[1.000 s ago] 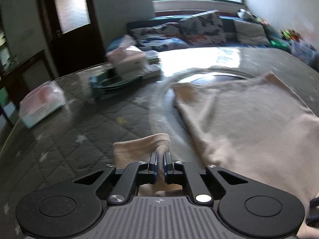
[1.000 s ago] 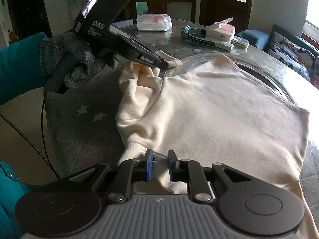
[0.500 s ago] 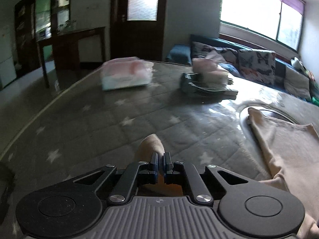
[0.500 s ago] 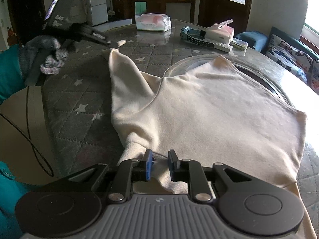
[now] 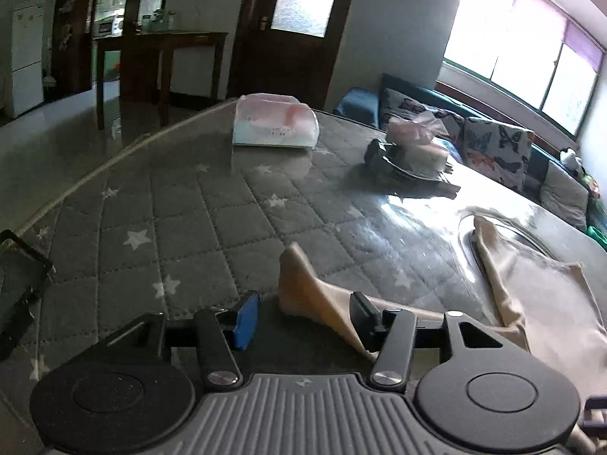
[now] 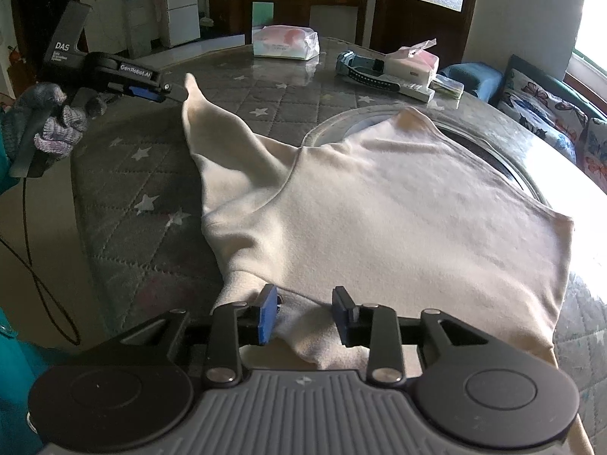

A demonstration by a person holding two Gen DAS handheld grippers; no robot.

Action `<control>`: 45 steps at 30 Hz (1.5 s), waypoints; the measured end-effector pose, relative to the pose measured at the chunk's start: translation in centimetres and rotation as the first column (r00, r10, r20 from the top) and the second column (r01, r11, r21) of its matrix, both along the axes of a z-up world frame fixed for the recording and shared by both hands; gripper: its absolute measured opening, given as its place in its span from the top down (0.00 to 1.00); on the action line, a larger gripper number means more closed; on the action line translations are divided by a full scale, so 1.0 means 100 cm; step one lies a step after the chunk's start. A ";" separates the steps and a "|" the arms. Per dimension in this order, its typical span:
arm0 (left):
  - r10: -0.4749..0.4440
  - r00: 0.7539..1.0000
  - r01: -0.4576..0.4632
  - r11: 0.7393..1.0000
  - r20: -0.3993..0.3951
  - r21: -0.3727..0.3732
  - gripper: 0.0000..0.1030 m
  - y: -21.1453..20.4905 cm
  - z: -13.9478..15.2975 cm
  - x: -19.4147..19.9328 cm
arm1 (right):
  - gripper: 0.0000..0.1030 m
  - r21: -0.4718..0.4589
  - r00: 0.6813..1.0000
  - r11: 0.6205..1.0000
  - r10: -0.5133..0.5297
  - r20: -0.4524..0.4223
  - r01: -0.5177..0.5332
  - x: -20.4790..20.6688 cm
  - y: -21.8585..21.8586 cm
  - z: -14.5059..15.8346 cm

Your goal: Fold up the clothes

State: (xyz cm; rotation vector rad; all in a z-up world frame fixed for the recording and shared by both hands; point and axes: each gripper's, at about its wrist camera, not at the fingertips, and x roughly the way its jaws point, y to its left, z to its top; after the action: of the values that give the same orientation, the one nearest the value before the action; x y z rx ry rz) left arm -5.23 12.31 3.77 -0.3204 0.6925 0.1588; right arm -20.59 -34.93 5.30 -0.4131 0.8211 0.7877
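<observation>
A cream long-sleeved top (image 6: 398, 204) lies spread on the quilted grey table cover (image 6: 144, 174). One sleeve (image 6: 212, 132) stretches out to the left, its cuff (image 5: 299, 288) lying between the open jaws of my left gripper (image 5: 303, 316). The left gripper also shows in the right wrist view (image 6: 167, 91), right beside the cuff tip. My right gripper (image 6: 305, 314) is open, its jaws standing either side of a fold at the top's near edge (image 6: 315, 337).
A pack of tissues (image 5: 275, 127) and a dark tray with a pink-wrapped bundle (image 5: 413, 155) stand at the far side of the table. A round glass inset (image 6: 474, 136) lies under the top. A sofa with cushions (image 5: 493, 148) is beyond. The table edge (image 6: 81, 223) runs at left.
Both grippers have opened. The left one pulled the sleeve out to the left over the table, then let the cuff go. The right one released the near edge.
</observation>
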 end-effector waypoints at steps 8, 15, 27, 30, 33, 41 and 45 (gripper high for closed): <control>0.055 0.998 -0.055 0.997 -0.018 -0.054 0.68 0.002 -0.004 0.019 | 0.68 0.002 1.000 1.000 0.002 -0.002 -0.002 0.001 0.000 0.000; 0.007 0.998 -0.007 1.000 0.061 -0.006 0.96 -0.001 0.011 0.026 | 0.68 0.003 1.000 1.000 0.000 0.001 0.000 0.000 -0.001 -0.001; 0.037 0.999 -0.037 0.999 0.021 0.024 0.91 0.022 -0.012 0.011 | 0.68 0.003 1.000 1.000 0.005 -0.006 -0.005 0.003 0.000 -0.001; 0.072 0.997 -0.071 0.994 -0.013 0.080 0.80 0.023 -0.016 0.011 | 0.68 -0.003 1.000 1.000 0.007 -0.004 -0.007 0.002 0.000 -0.001; 0.115 0.993 -0.110 0.978 -0.020 0.177 0.81 0.017 -0.008 0.013 | 0.68 0.000 1.000 1.000 0.005 -0.008 -0.005 0.001 -0.001 0.001; -0.168 0.983 0.164 0.985 0.076 0.049 0.81 -0.046 0.025 0.016 | 0.68 0.024 1.000 1.000 -0.007 0.001 0.007 0.002 0.000 0.006; -0.368 0.925 0.376 0.922 0.098 -0.090 0.81 -0.095 0.024 0.029 | 0.68 0.022 1.000 1.000 -0.007 -0.010 0.007 0.001 0.001 0.002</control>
State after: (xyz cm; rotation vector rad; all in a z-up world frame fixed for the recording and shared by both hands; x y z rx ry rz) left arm -2.32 2.79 6.19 -0.2899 0.6727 -0.2542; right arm -20.52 -34.87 5.48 -0.3868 0.8219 0.7926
